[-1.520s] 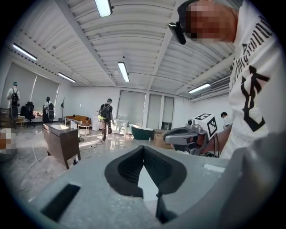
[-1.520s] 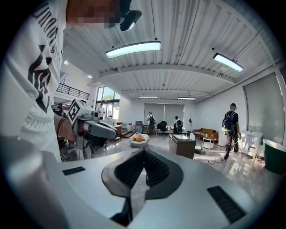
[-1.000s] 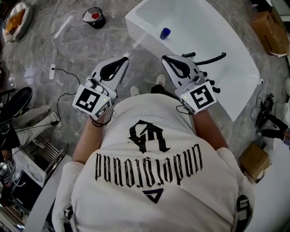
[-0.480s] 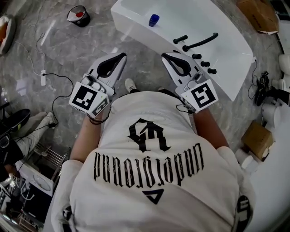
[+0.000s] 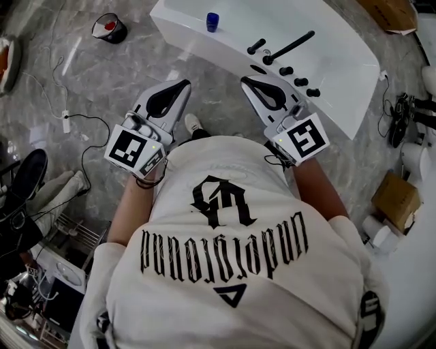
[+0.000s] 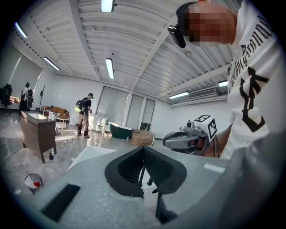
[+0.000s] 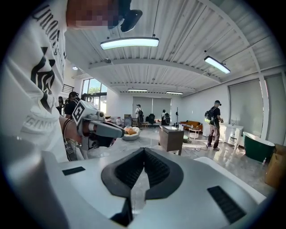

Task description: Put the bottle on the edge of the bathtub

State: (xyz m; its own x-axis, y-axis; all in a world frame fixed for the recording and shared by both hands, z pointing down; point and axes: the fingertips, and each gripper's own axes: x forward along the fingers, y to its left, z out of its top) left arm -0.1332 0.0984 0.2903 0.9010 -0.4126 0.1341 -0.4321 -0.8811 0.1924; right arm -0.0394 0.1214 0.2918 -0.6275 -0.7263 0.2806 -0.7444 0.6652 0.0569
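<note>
bottle (image 5: 212, 21): blue, small, upright, one only; it stands at the far left part of the white bathtub (image 5: 340, 88), and the head view does not settle whether it is on the rim or down in the basin; well apart from both grippers. containers: one bathtub, with no other loose item seen in it; black fittings stand on its near deck, one long lever (image 5: 289, 47) and three round knobs (image 5: 300, 81) in a row; one small dark pot (image 5: 109, 28) on the grey marble floor (image 5: 102, 82) left of the tub, something red and white inside it; two cardboard boxes, one (image 5: 393, 13) at the top right past the tub, one (image 5: 397, 198) at the right edge, contents not visible. grippers, two, held side by side ahead of the person's white printed shirt (image 5: 225, 272), both pointing toward the tub, one marker cube on each; left gripper (image 5: 184, 86) has its jaws closed together, pads meeting, nothing between them, confirmed in the left gripper view (image 6: 144, 148); right gripper (image 5: 246, 82) has its jaws closed the same way and empty, pads meeting in the right gripper view (image 7: 144, 150); its tip lies near the tub's near wall in the head view, not touching it as far as can be told. one white shoe (image 5: 194, 124) shows on the floor between the two grippers; one power strip (image 5: 66, 123) with a cable lies on the floor to the left.
</note>
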